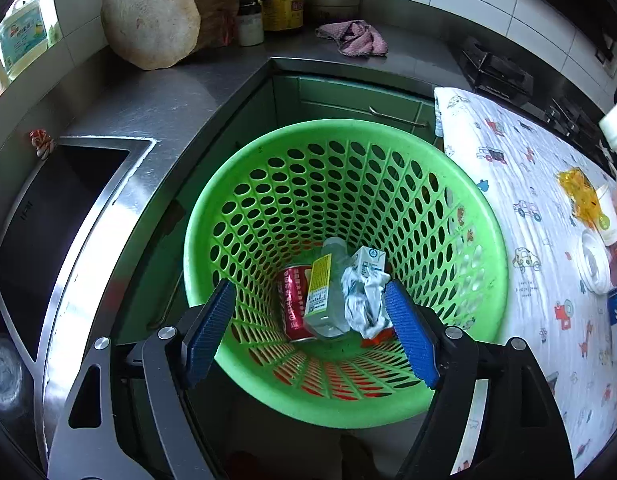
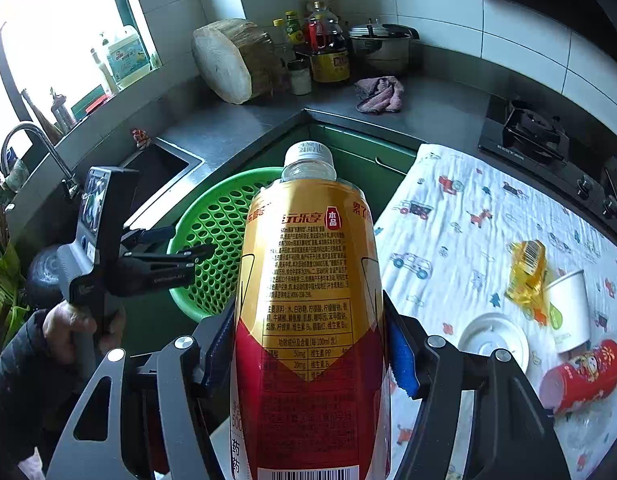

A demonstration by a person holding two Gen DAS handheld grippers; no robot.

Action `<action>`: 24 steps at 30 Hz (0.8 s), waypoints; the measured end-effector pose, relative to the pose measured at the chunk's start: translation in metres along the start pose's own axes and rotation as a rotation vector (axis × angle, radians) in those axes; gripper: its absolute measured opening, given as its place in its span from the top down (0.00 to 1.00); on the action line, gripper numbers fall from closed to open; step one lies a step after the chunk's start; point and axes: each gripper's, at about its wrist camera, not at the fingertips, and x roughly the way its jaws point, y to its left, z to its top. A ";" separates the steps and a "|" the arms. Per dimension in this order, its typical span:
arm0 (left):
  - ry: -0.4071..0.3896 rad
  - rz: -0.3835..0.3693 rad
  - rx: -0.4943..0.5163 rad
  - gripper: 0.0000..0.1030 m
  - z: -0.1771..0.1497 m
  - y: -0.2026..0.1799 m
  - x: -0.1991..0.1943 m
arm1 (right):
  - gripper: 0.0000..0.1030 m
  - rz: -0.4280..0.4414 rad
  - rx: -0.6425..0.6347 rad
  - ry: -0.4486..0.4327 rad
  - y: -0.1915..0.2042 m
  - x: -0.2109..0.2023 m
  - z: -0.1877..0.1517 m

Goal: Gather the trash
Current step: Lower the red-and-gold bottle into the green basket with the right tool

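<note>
The left tool [image 1: 308, 320] hung directly over the green perforated basket [image 1: 268, 184], its blue pads spread wide with nothing between them. It was aimed steeply down into the mouth, which suits a drop straight to the bottom. Down there lay a red can [image 1: 294, 304], a clear bottle with a yellow label [image 1: 322, 296], a small white carton [image 1: 368, 260] and a crumpled white wrapper [image 1: 362, 300], all heaped together at about 6 o'clock of the basket floor.

The right tool [image 2: 308, 340] was clamped on a big bottle with a gold and red label [image 2: 308, 280], pads pressed to its sides low on the body. The white cap pointed away towards 12 o'clock, so the bottle rode lengthwise along the fingers. In that view the basket [image 2: 212, 240] sat at 10 o'clock behind the bottle, tucked into the angle of the steel tabletop [image 2: 236, 124] beside the sink [image 2: 160, 164], where either hand could reach it. The person's hand [image 2: 80, 328] gripped the left tool's handle at 9 o'clock.

More trash waited on the patterned cloth [image 2: 468, 216] at 3 o'clock: a yellow plastic wrapper [image 2: 526, 272], a paper cup [image 2: 568, 312] on its side, a white lid [image 2: 492, 340] and a red tube [image 2: 580, 376]. The collection looked perhaps half done, with the gold bottle probably next for the basket.
</note>
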 end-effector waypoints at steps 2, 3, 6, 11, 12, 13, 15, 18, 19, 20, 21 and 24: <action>-0.007 -0.001 -0.013 0.25 -0.004 0.008 -0.005 | 0.39 0.005 -0.009 0.001 0.009 0.012 0.010; -0.011 -0.001 -0.021 0.25 -0.006 0.013 -0.008 | 0.39 0.004 -0.013 0.001 0.013 0.018 0.015; -0.021 -0.003 -0.044 0.24 -0.013 0.025 -0.016 | 0.39 0.010 -0.017 0.007 0.024 0.037 0.028; -0.034 0.001 -0.072 0.24 -0.024 0.040 -0.030 | 0.39 0.004 -0.026 0.020 0.039 0.066 0.045; -0.038 0.003 -0.076 0.24 -0.026 0.042 -0.033 | 0.39 0.004 -0.029 0.022 0.043 0.072 0.048; -0.041 0.005 -0.080 0.24 -0.027 0.045 -0.035 | 0.39 0.001 -0.032 0.022 0.046 0.077 0.051; -0.047 0.008 -0.092 0.23 -0.030 0.050 -0.040 | 0.39 -0.004 -0.037 0.023 0.053 0.087 0.057; -0.060 0.013 -0.107 0.18 -0.034 0.054 -0.048 | 0.39 -0.003 -0.032 0.025 0.060 0.099 0.065; -0.062 0.013 -0.108 0.18 -0.036 0.055 -0.050 | 0.39 0.002 -0.030 0.025 0.062 0.103 0.068; -0.063 0.013 -0.108 0.18 -0.037 0.056 -0.051 | 0.38 0.002 -0.028 0.024 0.064 0.106 0.070; -0.063 0.016 -0.108 0.18 -0.039 0.057 -0.052 | 0.36 0.001 -0.027 0.023 0.066 0.109 0.071; -0.060 0.026 -0.112 0.18 -0.044 0.058 -0.054 | 0.26 0.010 -0.027 -0.006 0.069 0.108 0.071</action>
